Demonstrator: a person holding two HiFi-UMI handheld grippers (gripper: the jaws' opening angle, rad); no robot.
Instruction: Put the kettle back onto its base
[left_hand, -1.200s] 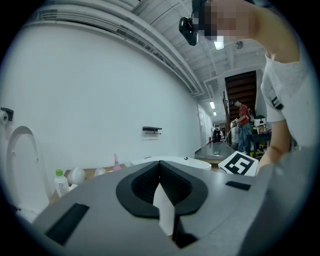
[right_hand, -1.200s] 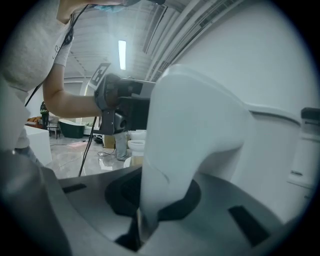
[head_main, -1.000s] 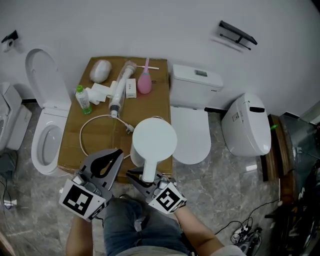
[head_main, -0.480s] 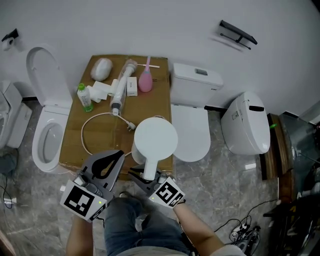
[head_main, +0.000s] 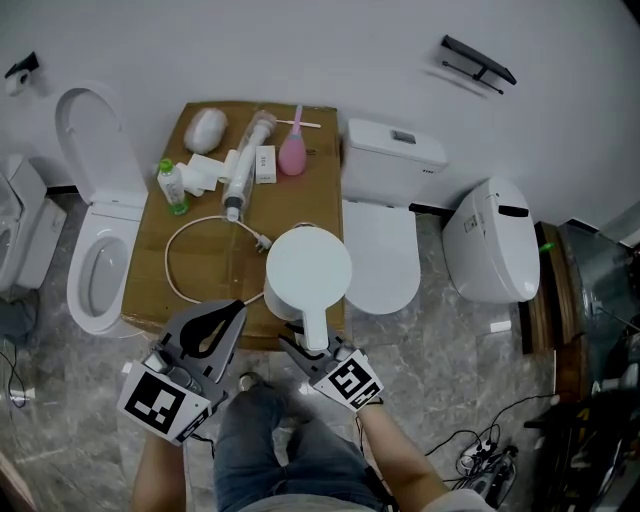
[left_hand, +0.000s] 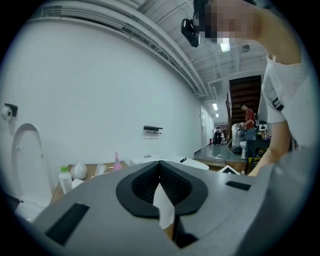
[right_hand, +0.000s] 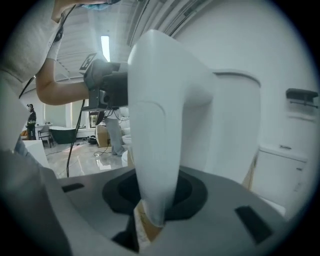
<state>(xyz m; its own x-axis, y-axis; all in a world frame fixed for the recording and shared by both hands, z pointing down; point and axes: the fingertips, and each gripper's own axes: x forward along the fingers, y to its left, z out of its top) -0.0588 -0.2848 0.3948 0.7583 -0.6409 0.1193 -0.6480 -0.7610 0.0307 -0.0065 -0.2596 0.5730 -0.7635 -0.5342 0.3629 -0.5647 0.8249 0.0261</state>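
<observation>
Grey and nearest of all, the left tongs (head_main: 234, 308) hover off the table's near edge with their jaws closed together and nothing between them; the left gripper view shows the tips meeting. Just beside them, the right tongs (head_main: 313, 343) have the kettle's handle (head_main: 314, 323) between their jaws, which are opening: in the right gripper view dark gaps show on both sides of the handle (right_hand: 159, 130), so the pads no longer press on it.

The white kettle (head_main: 308, 268) stands upright on the brown table (head_main: 310, 205), close to the near right corner, handle pointing out over the near edge (its base cannot be made out under it). A white cord (head_main: 178, 262) loops across the table's middle to a plug (head_main: 261, 240) just left of the kettle.

Along the far edge lie a green-capped bottle (head_main: 171, 188), a clear tube (head_main: 243, 168), a small white box (head_main: 265, 165), a pink bulb (head_main: 291, 158) and a rounded white lump (head_main: 205, 128).

An open toilet (head_main: 95, 270) stands off the left edge, a closed one (head_main: 385, 250) off the right, another (head_main: 495, 245) beyond it.
</observation>
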